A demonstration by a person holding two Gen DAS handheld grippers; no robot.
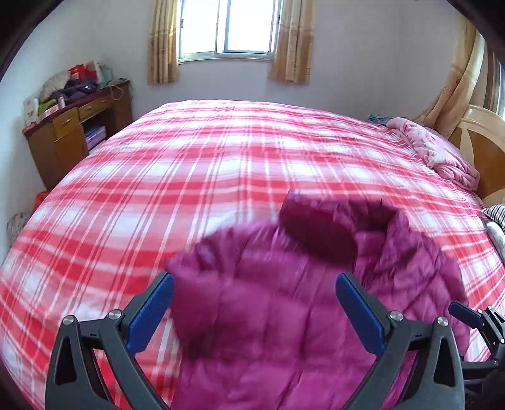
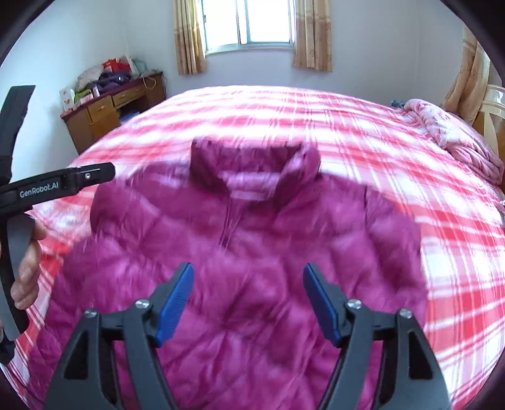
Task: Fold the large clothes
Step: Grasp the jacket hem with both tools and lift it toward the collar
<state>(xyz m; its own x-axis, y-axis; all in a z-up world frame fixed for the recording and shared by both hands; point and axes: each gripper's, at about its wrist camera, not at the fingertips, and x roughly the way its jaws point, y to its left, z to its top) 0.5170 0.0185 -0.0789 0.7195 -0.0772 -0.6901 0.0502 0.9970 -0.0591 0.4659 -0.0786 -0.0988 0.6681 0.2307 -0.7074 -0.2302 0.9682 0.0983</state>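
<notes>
A magenta quilted puffer jacket is lying on a bed covered by a red-and-white plaid bedspread, front side up, with its stand-up collar pointing toward the far window and its zipper running down the middle. The pictures are smeared with motion, so the fine detail of the fabric is hard to read.

The left tool is hovering above the jacket's left shoulder area with its blue-padded fingers spread wide and nothing between them. The right tool is hanging over the chest of the jacket, its fingers also spread apart and gripping nothing; the cloth is lying below them, not pinched. In the right wrist view, a person's hand is holding the black handle of the left tool at the left edge.

Judging by how the garment is lying, the jacket is roughly spread out and flattened, and a sleeve seems tucked in along the left side, though the blur makes that uncertain. The body is not yet folded over itself, so most of the folding appears left to do: bringing the sides in and doubling the length.

A pink crumpled quilt is sitting near the wooden headboard, well apart from the jacket, and a brown wooden desk is standing in the corner.
</notes>
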